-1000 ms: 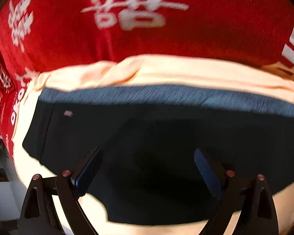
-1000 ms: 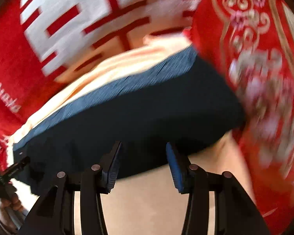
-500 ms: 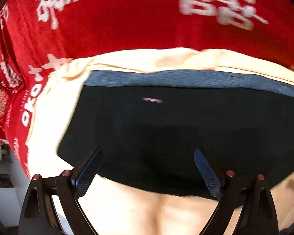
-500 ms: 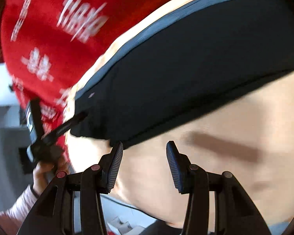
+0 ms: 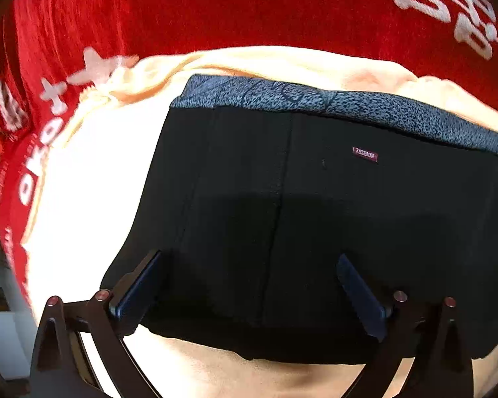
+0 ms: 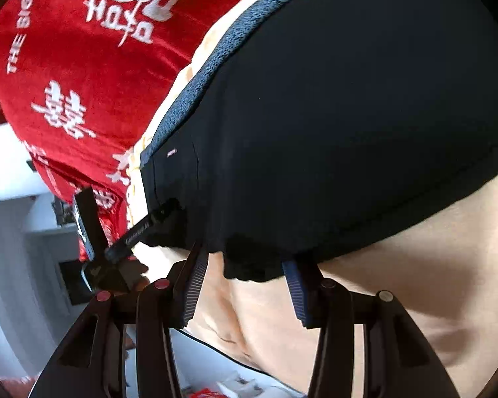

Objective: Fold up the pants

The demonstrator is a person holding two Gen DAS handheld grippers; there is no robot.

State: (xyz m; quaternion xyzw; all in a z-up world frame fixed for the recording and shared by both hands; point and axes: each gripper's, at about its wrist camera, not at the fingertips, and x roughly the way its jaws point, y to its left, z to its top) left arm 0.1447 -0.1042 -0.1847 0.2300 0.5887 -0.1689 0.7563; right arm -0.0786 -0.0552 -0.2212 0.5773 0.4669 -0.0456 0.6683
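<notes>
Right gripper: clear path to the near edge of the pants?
Probably yes. The right gripper sits open right at the near edge of the pants, a bit of hem between its fingers, nothing blocking. The left gripper works a corner off to the side.

- The black two-finger left gripper [image 5: 249, 285] showed dark-blue ribbed pads [image 5: 358, 288] on angular black fingers.
- Small red round screws [image 5: 101, 295] capped its linkage arms.
- The black right gripper [image 6: 245, 285] carried matching blue ribbed pads [image 6: 194, 290], red screws [image 6: 161, 283] and one pale screw [image 6: 385, 295].
- From the right wrist view, the left gripper's black body [image 6: 98, 248] bore small white lettering, too small to read.
</notes>
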